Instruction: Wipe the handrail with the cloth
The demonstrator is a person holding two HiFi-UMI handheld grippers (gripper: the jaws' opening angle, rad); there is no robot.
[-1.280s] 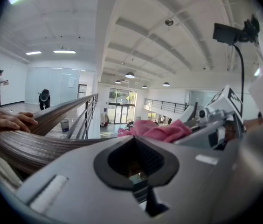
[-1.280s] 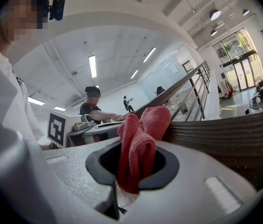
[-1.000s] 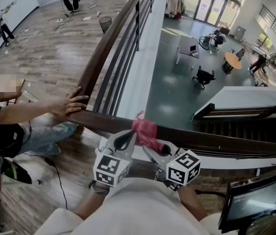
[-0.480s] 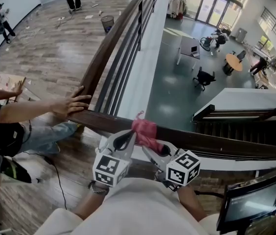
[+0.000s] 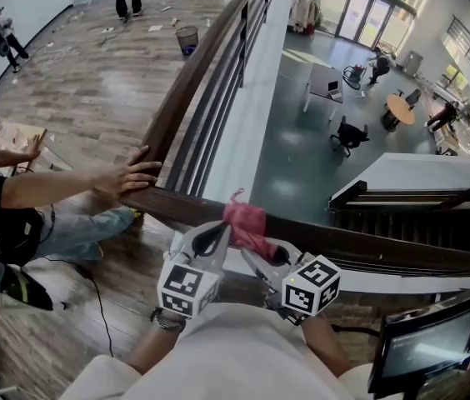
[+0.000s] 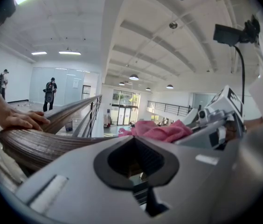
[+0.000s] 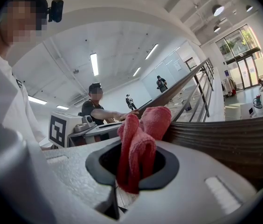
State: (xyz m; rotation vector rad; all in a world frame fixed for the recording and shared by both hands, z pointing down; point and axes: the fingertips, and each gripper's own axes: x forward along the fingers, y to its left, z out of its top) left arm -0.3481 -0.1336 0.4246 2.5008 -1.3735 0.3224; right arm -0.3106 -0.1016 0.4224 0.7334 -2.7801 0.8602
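Far to my left, another person's hand (image 5: 127, 177) lies flat on the dark wooden handrail (image 5: 368, 244), near the corner where the rail bends away. Nearer me, my left claw (image 5: 217, 232) has its jaws closed together with nothing between them. Its tip is close to the rail's near edge, just beside the cloth; I cannot tell whether it touches the wood. The pink cloth (image 5: 246, 222) sits bunched on top of the handrail, between my two claws. My right claw (image 5: 256, 257) is clamped on it: a fold runs down through the jaws and the rest bulges up against the rail. Low at the right edge stands a dark monitor (image 5: 422, 340)
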